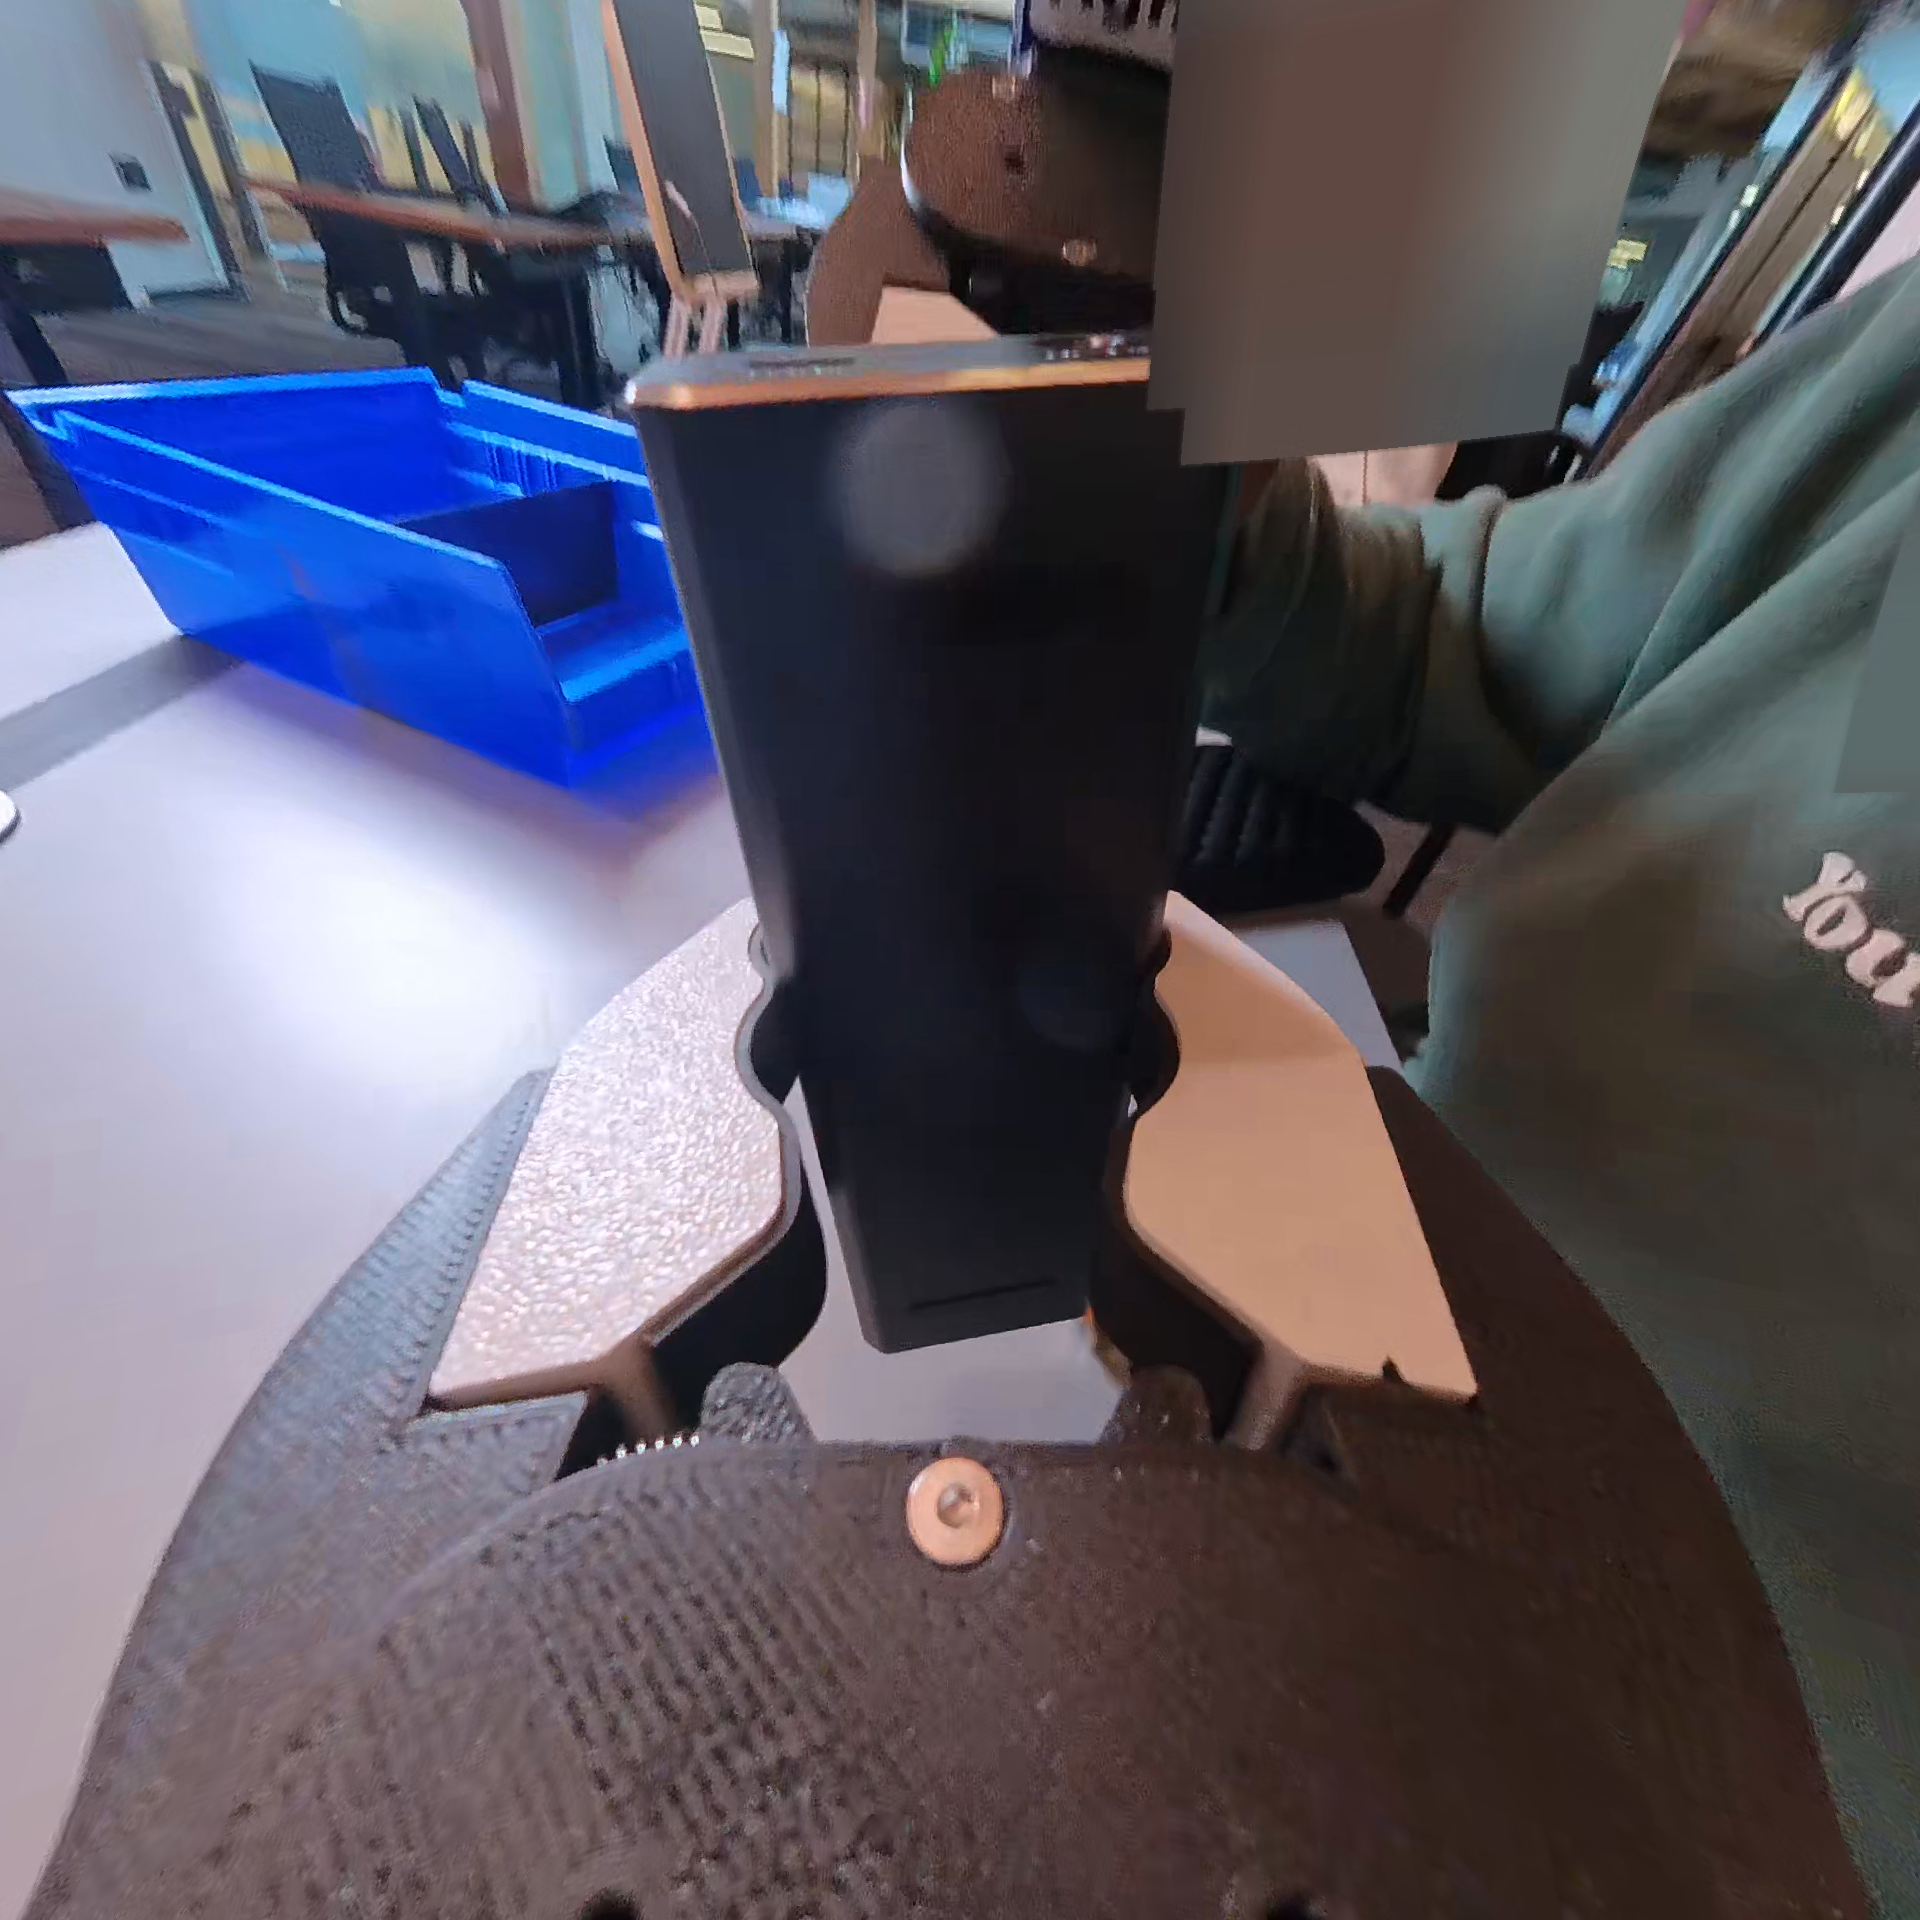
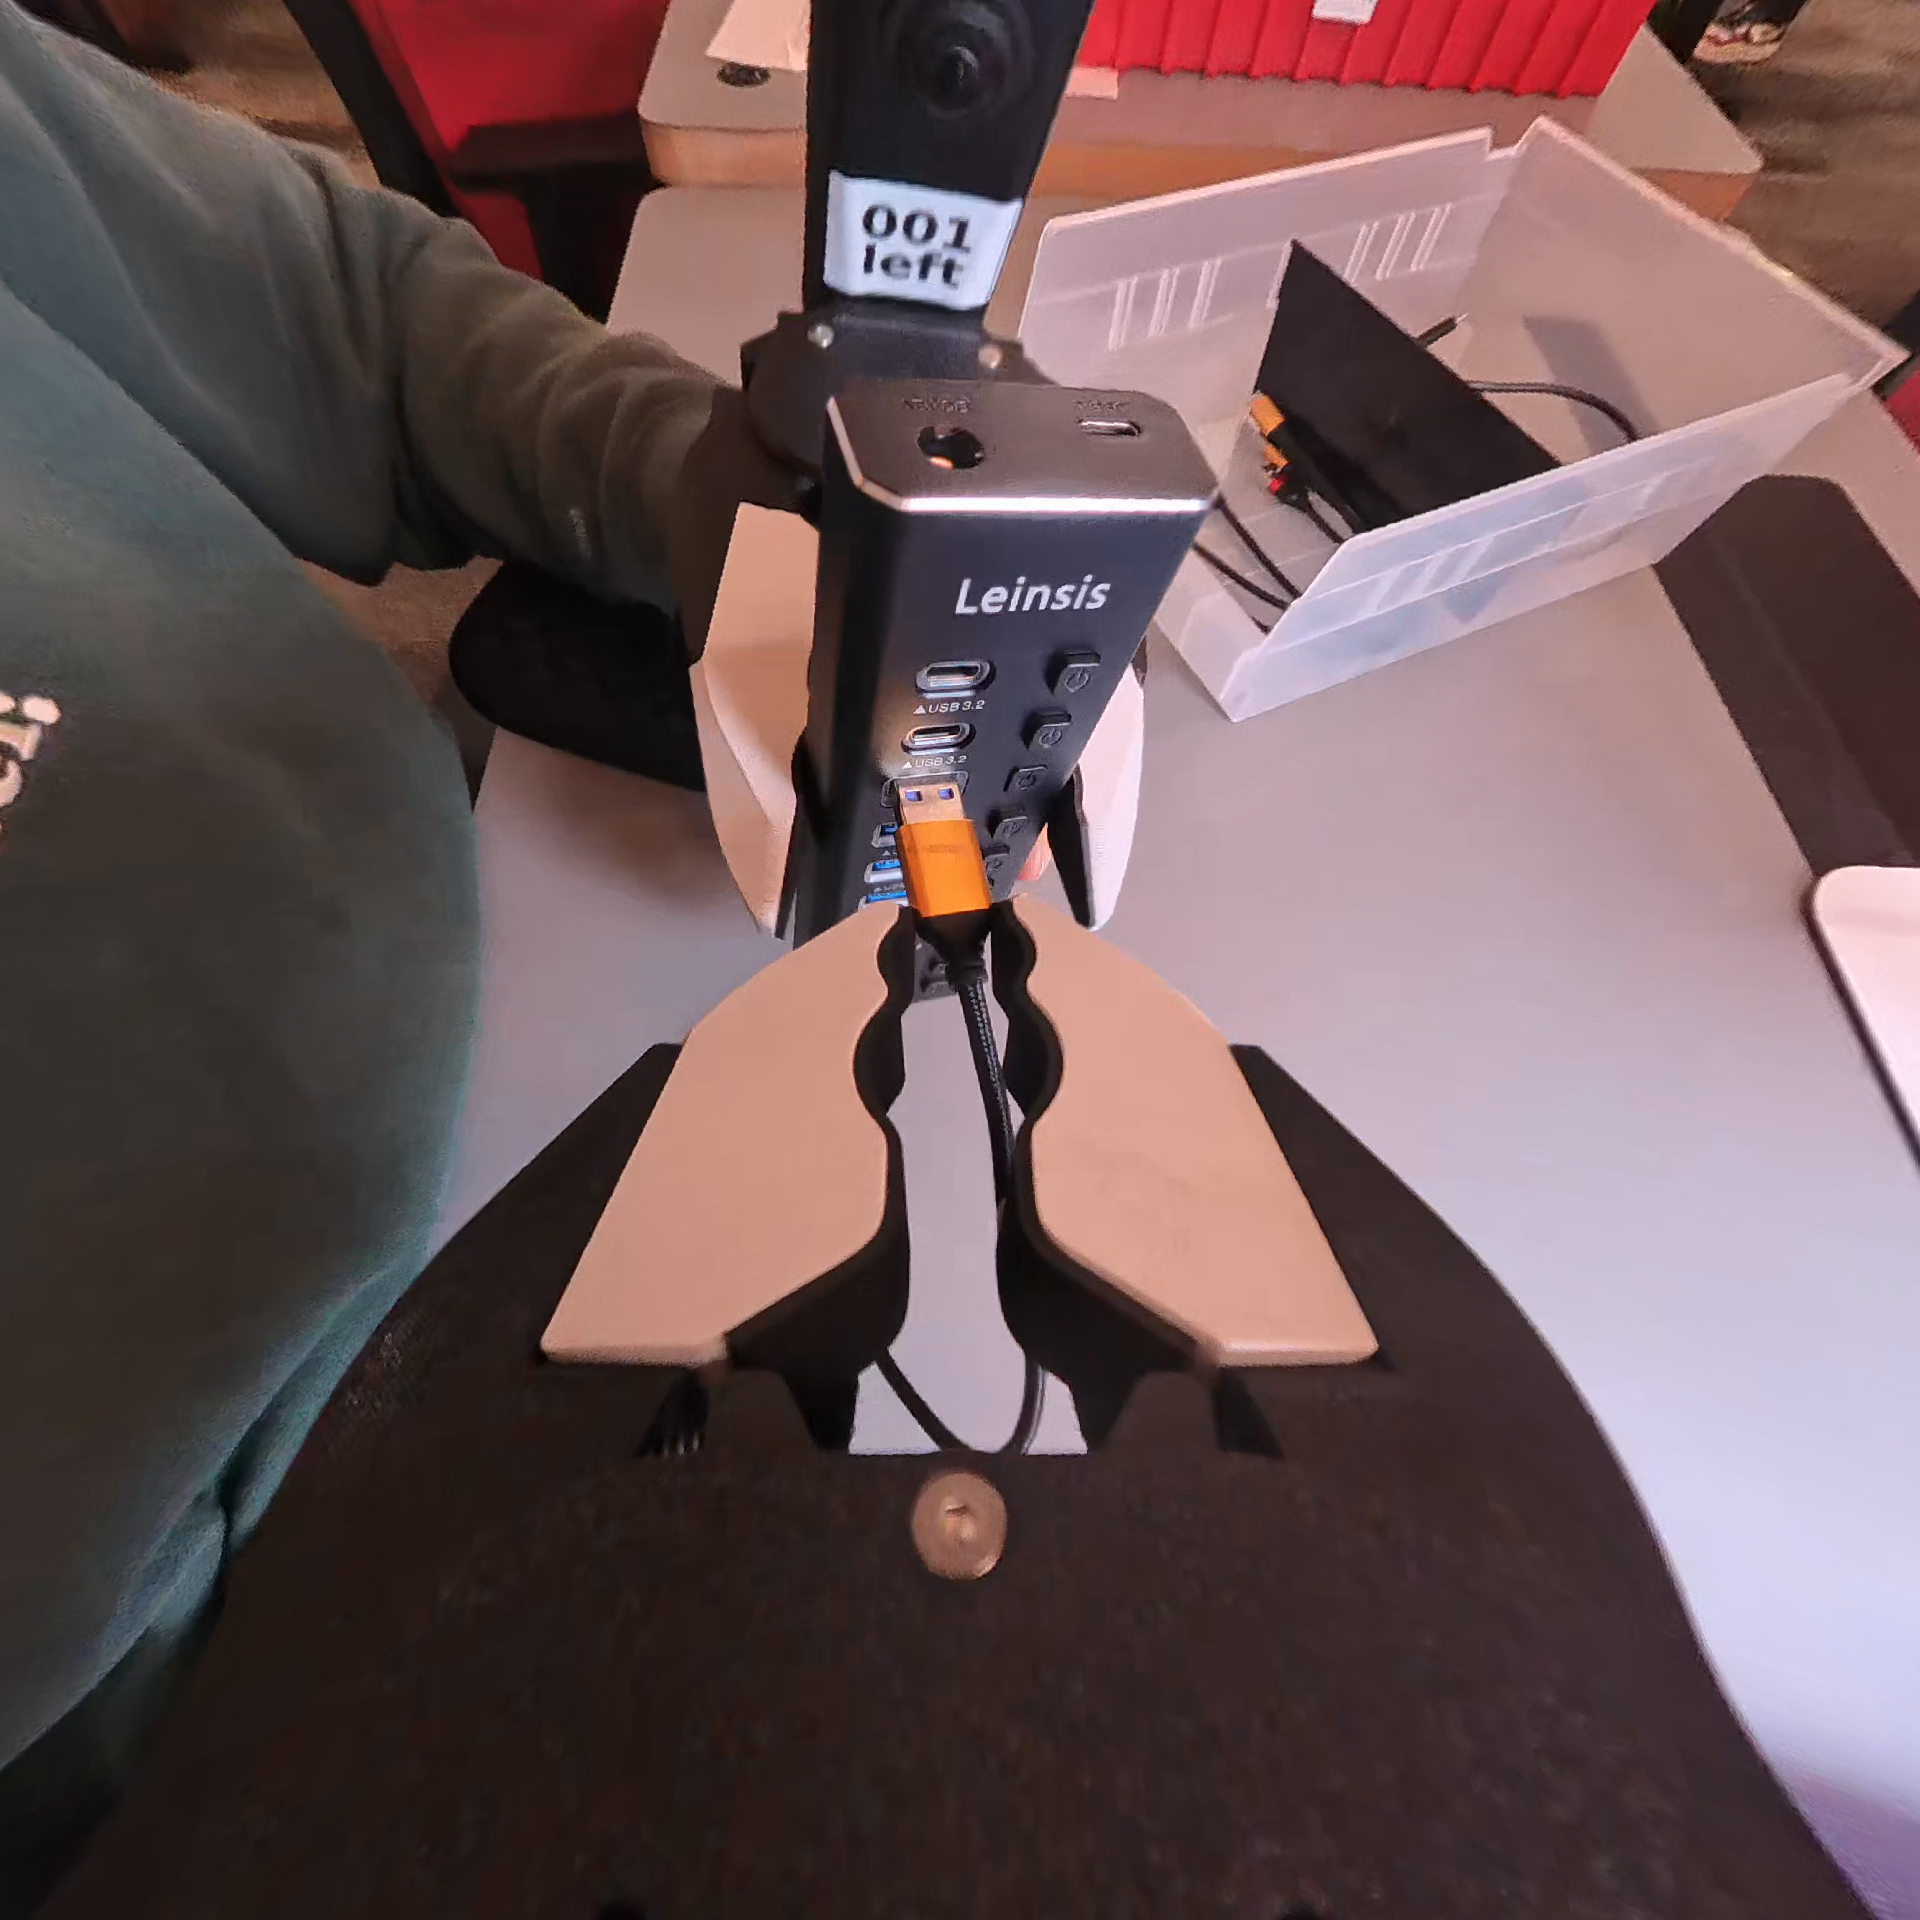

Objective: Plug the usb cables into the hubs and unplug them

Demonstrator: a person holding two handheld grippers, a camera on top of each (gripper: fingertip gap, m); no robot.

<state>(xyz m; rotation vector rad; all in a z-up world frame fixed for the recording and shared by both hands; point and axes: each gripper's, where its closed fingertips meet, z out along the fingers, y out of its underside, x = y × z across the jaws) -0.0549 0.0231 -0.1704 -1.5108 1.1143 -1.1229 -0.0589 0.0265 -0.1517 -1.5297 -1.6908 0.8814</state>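
A: Where can a gripper pass?

B: The grey table (image 2: 1455, 1039) lies open to the right of the upright hub (image 2: 997, 623).

A: What blocks the way?

B: The clear bin (image 2: 1507, 540) beyond it, the blue bin (image 1: 343, 561) opposite, and the person's green sleeve (image 2: 395, 416) beside the hub.

- Open-plan office or lab, by the look of it.
- Rows of desks (image 1: 436, 223) with black office chairs (image 1: 353, 208) behind the grey worktop (image 1: 260, 987).
- Plastic parts bins: blue bin (image 1: 343, 582), clear bin (image 2: 1455, 416) holding cables.
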